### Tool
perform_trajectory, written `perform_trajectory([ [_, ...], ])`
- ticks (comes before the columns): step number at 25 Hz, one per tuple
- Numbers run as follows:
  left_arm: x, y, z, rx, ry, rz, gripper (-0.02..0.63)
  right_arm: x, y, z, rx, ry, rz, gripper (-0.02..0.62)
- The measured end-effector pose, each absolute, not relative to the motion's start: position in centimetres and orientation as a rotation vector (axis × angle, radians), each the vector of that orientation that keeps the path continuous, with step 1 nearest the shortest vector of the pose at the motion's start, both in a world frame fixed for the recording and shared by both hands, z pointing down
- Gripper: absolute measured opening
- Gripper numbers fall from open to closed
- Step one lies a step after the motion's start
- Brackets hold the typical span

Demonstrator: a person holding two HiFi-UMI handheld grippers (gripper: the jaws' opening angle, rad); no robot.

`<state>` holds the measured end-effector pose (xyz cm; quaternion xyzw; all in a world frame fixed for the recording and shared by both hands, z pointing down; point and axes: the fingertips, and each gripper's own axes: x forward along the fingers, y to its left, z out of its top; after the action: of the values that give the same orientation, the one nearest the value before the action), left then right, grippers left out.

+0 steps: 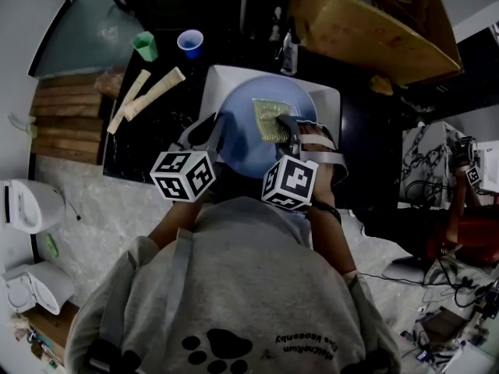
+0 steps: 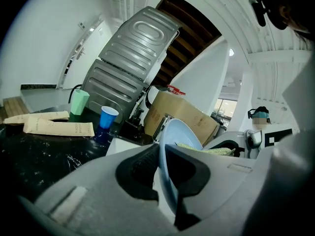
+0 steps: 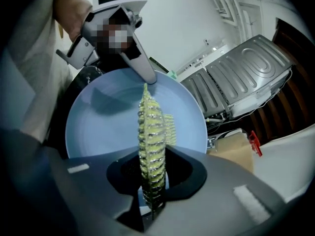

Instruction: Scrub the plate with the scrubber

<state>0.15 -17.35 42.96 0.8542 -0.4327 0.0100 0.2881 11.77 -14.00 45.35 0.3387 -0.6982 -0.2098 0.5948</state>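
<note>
- Head view: one light-blue plate (image 1: 238,111) sits at the centre over a white basin (image 1: 217,80), with one yellow-green scrubber (image 1: 271,120) on its face. Two cups, green (image 1: 145,46) and blue (image 1: 189,43), and two paper sleeves (image 1: 153,93) lie on the black tabletop (image 1: 125,150) at upper left.
- Left gripper view: only here does the left claw (image 2: 162,168) show pinching the plate's rim edge-on.
- Right gripper view: only here does the right claw (image 3: 152,191) show clamped on the scrubber, which stands edge-on against the plate.

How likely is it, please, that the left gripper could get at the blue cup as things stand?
Probably not: the left gripper is clamped on the rim of the blue plate. The way to the blue cup looks free, but it must release the plate first.
</note>
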Motion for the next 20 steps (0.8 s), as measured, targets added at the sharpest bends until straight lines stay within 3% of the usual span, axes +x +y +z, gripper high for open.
perform_trajectory([
  [20,-2.3,-17.1,46.2,2.23,-1.26,0.117,0.037,7.4,-4.9,53.2,0.364,-1.796,-0.153,0.067],
])
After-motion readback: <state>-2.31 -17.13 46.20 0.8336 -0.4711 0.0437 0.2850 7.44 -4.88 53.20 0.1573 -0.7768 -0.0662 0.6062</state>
